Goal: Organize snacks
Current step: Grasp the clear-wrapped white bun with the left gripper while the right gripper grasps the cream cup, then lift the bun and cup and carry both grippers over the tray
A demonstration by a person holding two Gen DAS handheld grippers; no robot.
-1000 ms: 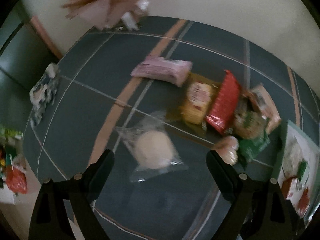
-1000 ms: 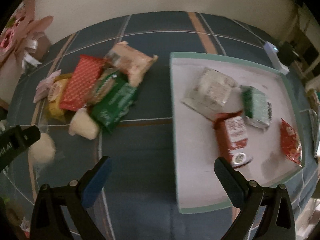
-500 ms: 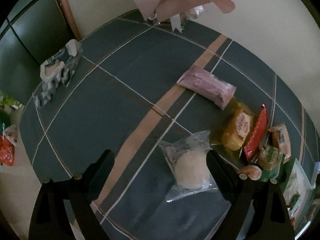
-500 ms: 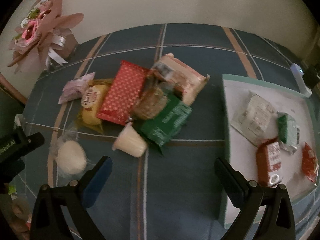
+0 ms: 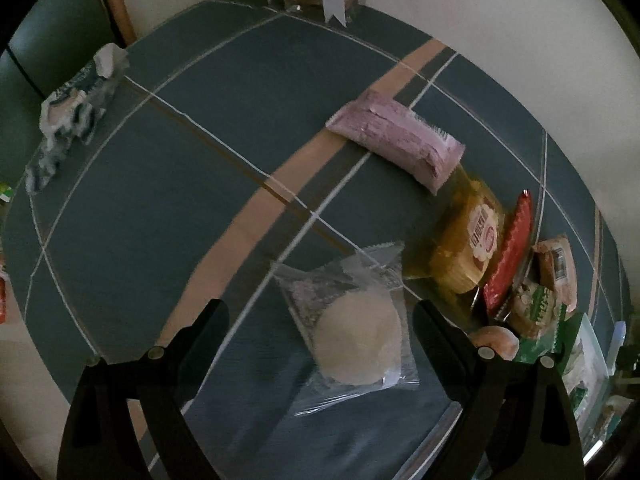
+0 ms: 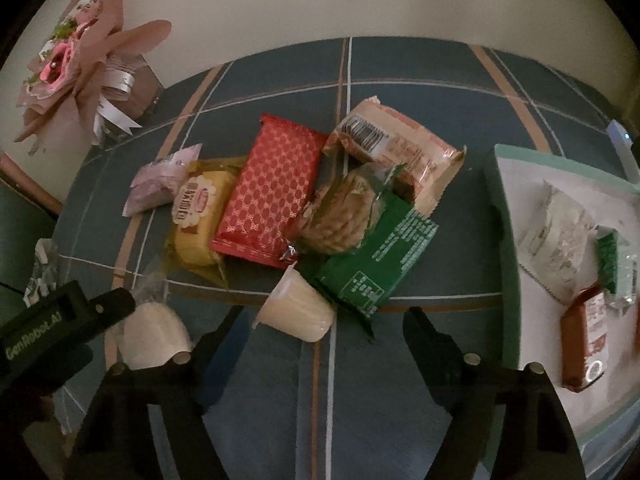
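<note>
Two black two-finger grippers hover over a table covered by a dark blue cloth with tan and white stripes (image 5: pixel 168 184). The left gripper (image 5: pixel 320 312) points steeply down with its jaws spread wide on either side of a round white bun sealed in a clear plastic wrapper (image 5: pixel 356 344); the pads do not touch it. The bun lies flat near the table's near edge, just beside the snack pile. The bun itself is round and points no way, but its wrapper's long axis runs from the near right corner up toward the far left, diagonal to the jaws.

The right gripper (image 6: pixel 320 320) is closing, with nothing pressed between its fingers. Just ahead of it lies a small cream plastic cup (image 6: pixel 294 310) tipped on its side, its wider rim end toward the near left, its narrower end touching a green foil packet (image 6: pixel 376 256). A white tray with a teal rim (image 6: pixel 500 208) sits to the right and already holds several snacks.

Risks, as a judgement: the loose, slippery wrapper could slide or crumple so only film is pinched; a hard squeeze could flatten the soft bun; the tapered cup could roll or squirt out of closing jaws.
</note>
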